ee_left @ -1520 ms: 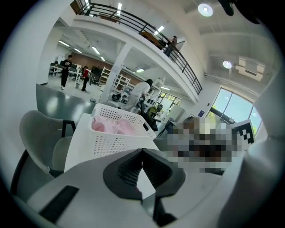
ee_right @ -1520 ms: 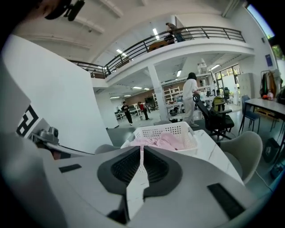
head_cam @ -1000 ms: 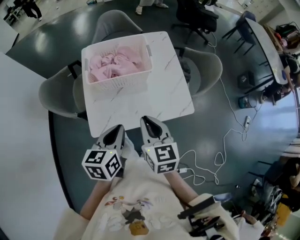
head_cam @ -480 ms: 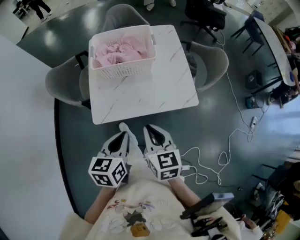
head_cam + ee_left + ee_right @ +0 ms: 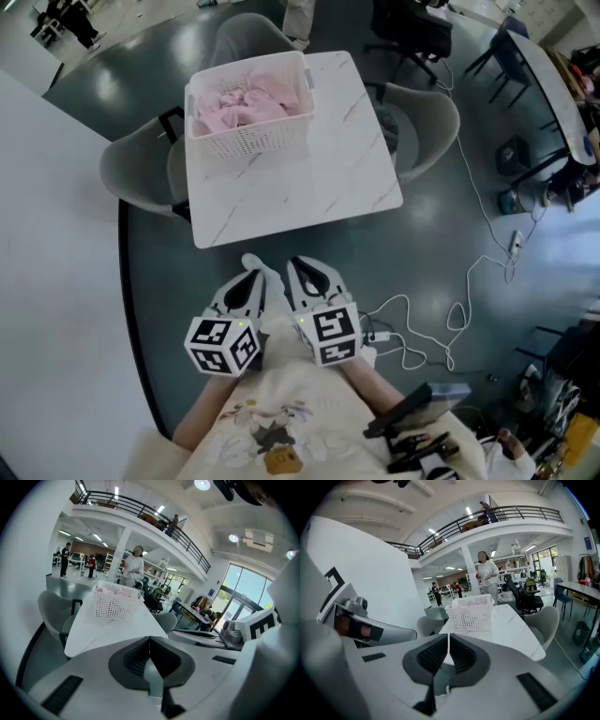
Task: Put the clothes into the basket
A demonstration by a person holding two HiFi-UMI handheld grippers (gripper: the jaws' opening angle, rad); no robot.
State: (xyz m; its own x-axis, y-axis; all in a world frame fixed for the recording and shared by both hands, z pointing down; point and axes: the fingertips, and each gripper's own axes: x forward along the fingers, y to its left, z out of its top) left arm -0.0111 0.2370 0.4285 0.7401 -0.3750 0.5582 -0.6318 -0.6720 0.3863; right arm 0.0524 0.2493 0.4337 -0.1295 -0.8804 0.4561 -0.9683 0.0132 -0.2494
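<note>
"Clothes of crumpled pink fabric are heaped inside the white perforated plastic basket, aren't they?"

"Yes. The heap reaches about to the rim, and the basket stands at the far end of the white marble-patterned square table. I see no garment on the rest of the tabletop or on the dark floor around it."

"And the tongs?"

"Both are clenched on nothing. The left gripper has its ribbed pads pressed together with no cloth between them, and the right gripper looks the same. In the head view they hang side by side close to the person's chest. They are off the near edge of the table and well apart from the basket."

"Which step is this, then?"

"I judge the loading itself is done, and this is a stand-off or a pause after it."

"What would a next move call for?"

"If another garment lies out of view, one pair of jaws must open first, then pinch a raised fold, because flat soft cloth slips. If nothing is left, the grippers only need to keep clear of the table. The grey shell chairs crowd the table's sides, so the near edge looks the easiest way in."
</note>
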